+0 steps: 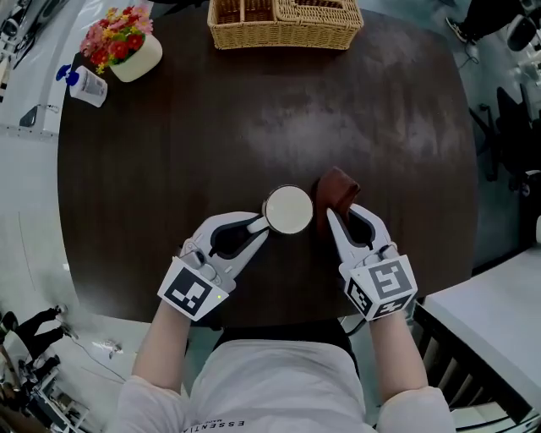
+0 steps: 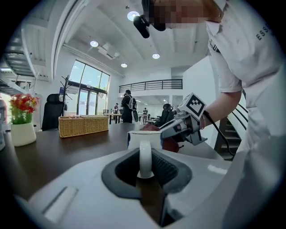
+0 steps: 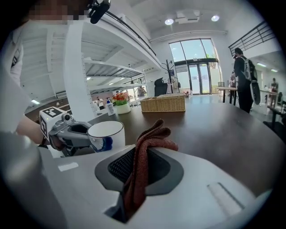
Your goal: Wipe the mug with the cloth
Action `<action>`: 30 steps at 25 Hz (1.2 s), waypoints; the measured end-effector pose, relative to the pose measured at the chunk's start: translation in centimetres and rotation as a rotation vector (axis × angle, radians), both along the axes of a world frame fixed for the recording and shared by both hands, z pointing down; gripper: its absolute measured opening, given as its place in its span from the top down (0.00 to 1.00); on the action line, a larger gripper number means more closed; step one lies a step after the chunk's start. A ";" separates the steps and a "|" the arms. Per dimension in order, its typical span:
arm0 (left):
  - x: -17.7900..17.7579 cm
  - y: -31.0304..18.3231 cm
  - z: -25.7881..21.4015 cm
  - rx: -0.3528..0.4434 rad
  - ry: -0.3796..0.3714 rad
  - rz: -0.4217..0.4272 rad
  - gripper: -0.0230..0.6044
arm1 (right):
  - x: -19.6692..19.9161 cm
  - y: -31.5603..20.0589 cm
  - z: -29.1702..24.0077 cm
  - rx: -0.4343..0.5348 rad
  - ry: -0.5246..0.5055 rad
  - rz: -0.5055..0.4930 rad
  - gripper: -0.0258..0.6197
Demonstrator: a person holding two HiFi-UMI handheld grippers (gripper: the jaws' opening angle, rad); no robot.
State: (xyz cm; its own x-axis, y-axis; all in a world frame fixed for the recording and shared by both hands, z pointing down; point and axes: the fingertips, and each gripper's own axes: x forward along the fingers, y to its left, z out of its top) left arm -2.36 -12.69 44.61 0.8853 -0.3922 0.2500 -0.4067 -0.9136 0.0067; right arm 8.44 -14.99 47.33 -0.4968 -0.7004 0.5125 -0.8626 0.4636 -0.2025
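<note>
A white mug (image 1: 288, 209) stands upright on the dark round table (image 1: 169, 152), near its front edge. My left gripper (image 1: 256, 225) is shut on the mug's handle (image 2: 145, 157), which stands between the jaws in the left gripper view. A folded reddish-brown cloth (image 1: 336, 189) is pinched in my right gripper (image 1: 335, 213), just right of the mug. In the right gripper view the cloth (image 3: 144, 156) sticks up from the jaws, a short gap from the mug (image 3: 106, 134). Whether cloth and mug touch I cannot tell.
A wicker basket (image 1: 285, 23) stands at the table's far edge. A white pot of flowers (image 1: 127, 44) and a small pump bottle (image 1: 84, 85) are at the far left. White furniture (image 1: 482, 321) is close by on the right.
</note>
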 end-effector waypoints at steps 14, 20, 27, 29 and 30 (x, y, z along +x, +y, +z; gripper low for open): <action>-0.6 0.2 2.2 -0.023 -0.031 0.016 0.86 | -0.3 -0.1 0.5 -0.003 -0.005 -0.013 0.83; -2.0 -0.5 2.6 -0.020 -0.075 -0.122 0.82 | -0.6 0.5 -0.3 0.011 -0.001 -0.001 0.83; -6.1 0.7 -2.9 -0.053 0.080 -0.392 0.78 | -0.1 2.4 -3.2 0.071 0.021 0.052 0.83; -6.5 1.2 -5.0 0.011 0.054 -0.447 0.79 | 0.1 3.5 -4.4 0.096 0.028 0.070 0.83; -6.5 1.6 -6.0 0.033 0.045 -0.463 0.79 | 0.2 4.1 -5.0 0.105 0.029 0.077 0.83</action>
